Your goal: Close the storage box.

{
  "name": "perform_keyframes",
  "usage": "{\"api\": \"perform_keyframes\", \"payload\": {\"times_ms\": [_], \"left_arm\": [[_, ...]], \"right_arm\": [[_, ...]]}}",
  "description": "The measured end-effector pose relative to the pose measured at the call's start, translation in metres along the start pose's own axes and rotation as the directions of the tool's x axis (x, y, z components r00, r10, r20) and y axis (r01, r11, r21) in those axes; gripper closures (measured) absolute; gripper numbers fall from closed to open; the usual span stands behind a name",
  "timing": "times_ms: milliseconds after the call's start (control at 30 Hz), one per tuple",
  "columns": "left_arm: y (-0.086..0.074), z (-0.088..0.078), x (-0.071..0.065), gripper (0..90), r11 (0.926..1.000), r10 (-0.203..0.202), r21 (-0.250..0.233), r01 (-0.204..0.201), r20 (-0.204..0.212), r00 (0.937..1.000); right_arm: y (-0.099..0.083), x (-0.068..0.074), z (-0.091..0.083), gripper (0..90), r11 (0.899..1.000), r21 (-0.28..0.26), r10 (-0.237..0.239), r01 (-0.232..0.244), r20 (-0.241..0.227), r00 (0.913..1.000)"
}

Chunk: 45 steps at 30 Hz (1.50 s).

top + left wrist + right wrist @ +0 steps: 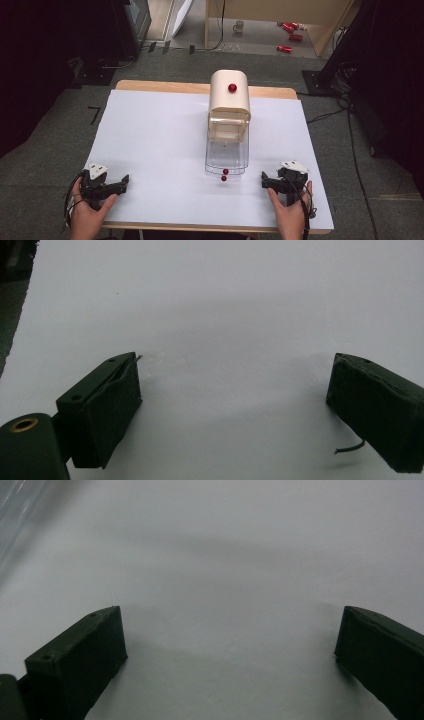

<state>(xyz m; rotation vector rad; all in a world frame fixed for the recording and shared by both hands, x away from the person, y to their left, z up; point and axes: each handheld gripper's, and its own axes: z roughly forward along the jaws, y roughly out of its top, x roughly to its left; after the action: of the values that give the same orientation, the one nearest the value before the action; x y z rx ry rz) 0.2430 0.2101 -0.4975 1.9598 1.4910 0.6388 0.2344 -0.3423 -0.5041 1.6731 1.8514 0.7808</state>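
Observation:
A cream box-shaped appliance with a red knob stands at the back middle of the white table. A clear plastic drawer is pulled out of its front toward me, with a small red ball at its near end. Just in front of the drawer, a second red ball lies on the table. My left gripper rests near the front left edge, open, nothing between its fingers. My right gripper sits at the front right, open and empty, with bare table between its fingers.
The table's front edge runs just under both hands. Dark cabinets stand at the far left. On the floor behind the table are several red cans, a mug and a wooden frame. Cables lie on the floor to the right.

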Motion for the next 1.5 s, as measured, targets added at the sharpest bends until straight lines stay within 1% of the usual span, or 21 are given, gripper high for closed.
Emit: {"api": "perform_keyframes", "payload": {"times_ms": [67,100,133,167,200,233,333,367,433,533,633,667,700,733,767,800,900,933,1100,1300,1500], "left_arm": [[0.000,0.000,0.000,7.2,1.0000,0.000,0.000,0.000,0.000,1.0000],[0.000,0.000,0.000,7.2,1.0000,0.000,0.000,0.000,0.000,1.0000],[0.000,0.000,0.000,7.2,1.0000,0.000,0.000,0.000,0.000,1.0000],[0.000,0.000,0.000,7.2,1.0000,0.000,0.000,0.000,-0.001,1.0000],[0.000,0.000,0.000,7.2,1.0000,0.000,0.000,0.000,-0.001,1.0000],[0.000,0.000,0.000,7.2,1.0000,0.000,0.000,0.000,0.000,1.0000],[0.000,0.000,0.000,7.2,1.0000,0.000,0.000,0.000,0.000,1.0000],[0.000,0.000,0.000,7.2,1.0000,0.000,0.000,0.000,0.000,1.0000],[0.000,0.000,0.000,7.2,1.0000,0.000,0.000,0.000,0.000,1.0000],[0.000,0.000,0.000,7.2,1.0000,0.000,0.001,0.000,0.000,1.0000],[0.000,0.000,0.000,7.2,1.0000,0.000,0.000,0.000,0.000,1.0000],[0.000,0.000,0.000,7.2,1.0000,0.000,0.000,0.000,0.000,1.0000],[0.000,0.000,0.000,7.2,1.0000,0.000,0.000,0.000,0.000,1.0000],[0.000,0.000,0.000,7.2,1.0000,0.000,0.000,0.000,0.000,1.0000],[0.000,0.000,0.000,7.2,1.0000,0.000,0.000,0.000,0.000,1.0000],[0.000,0.000,0.000,7.2,1.0000,0.000,0.000,0.000,0.000,1.0000],[0.000,0.000,0.000,7.2,1.0000,0.000,0.000,0.000,0.000,1.0000],[0.000,0.000,0.000,7.2,1.0000,0.000,0.000,0.000,0.000,1.0000],[0.000,0.000,0.000,7.2,1.0000,0.000,0.000,0.000,0.000,1.0000],[0.000,0.000,0.000,7.2,1.0000,0.000,0.000,0.000,0.000,1.0000],[0.000,0.000,0.000,7.2,1.0000,0.000,0.000,0.000,0.000,1.0000]], "right_arm": [[0.000,0.003,-0.001,0.7,1.000,-0.009,-0.012,0.012,0.017,0.9998],[-0.001,0.003,-0.001,0.8,1.000,0.009,0.028,-0.028,0.027,0.9992],[-0.001,0.003,-0.001,0.8,1.000,0.009,0.028,-0.028,0.027,0.9992],[0.000,0.004,-0.001,0.8,0.997,-0.002,0.072,-0.072,0.032,0.9969],[0.000,0.004,-0.001,0.8,0.997,-0.002,0.072,-0.072,0.032,0.9969],[0.000,0.005,0.000,0.6,0.998,0.001,0.057,-0.057,0.040,0.9976],[0.000,0.005,0.000,0.5,0.998,0.003,0.057,-0.057,0.041,0.9975],[0.000,0.006,-0.001,1.6,0.997,0.005,0.072,-0.072,0.049,0.9962],[0.001,0.009,-0.004,4.6,0.997,0.015,0.079,-0.080,0.066,0.9947],[0.003,0.019,-0.011,5.7,0.996,-0.006,0.088,-0.088,0.037,0.9954],[0.006,0.031,-0.020,7.1,0.997,-0.036,0.074,-0.073,0.030,0.9968],[0.006,0.031,-0.020,7.1,0.997,-0.036,0.074,-0.073,0.030,0.9968],[0.007,0.038,-0.024,7.2,0.997,-0.049,0.066,-0.065,0.023,0.9976],[0.007,0.041,-0.027,7.4,0.997,-0.056,0.061,-0.060,0.017,0.9980],[0.008,0.044,-0.029,8.6,0.996,-0.063,0.057,-0.056,0.012,0.9983],[0.007,0.048,-0.032,13.0,0.996,-0.074,0.055,-0.054,0.005,0.9985],[0.007,0.062,-0.040,14.0,0.994,-0.103,0.032,-0.033,-0.017,0.9994],[0.007,0.066,-0.042,14.0,0.994,-0.106,0.021,-0.023,-0.020,0.9996],[0.010,0.085,-0.051,17.7,0.994,-0.108,0.019,-0.028,-0.089,0.9959],[0.012,0.103,-0.058,23.4,0.993,-0.119,0.001,-0.016,-0.119,0.9929],[0.013,0.114,-0.062,31.1,0.990,-0.138,-0.009,-0.010,-0.137,0.9905]]}}
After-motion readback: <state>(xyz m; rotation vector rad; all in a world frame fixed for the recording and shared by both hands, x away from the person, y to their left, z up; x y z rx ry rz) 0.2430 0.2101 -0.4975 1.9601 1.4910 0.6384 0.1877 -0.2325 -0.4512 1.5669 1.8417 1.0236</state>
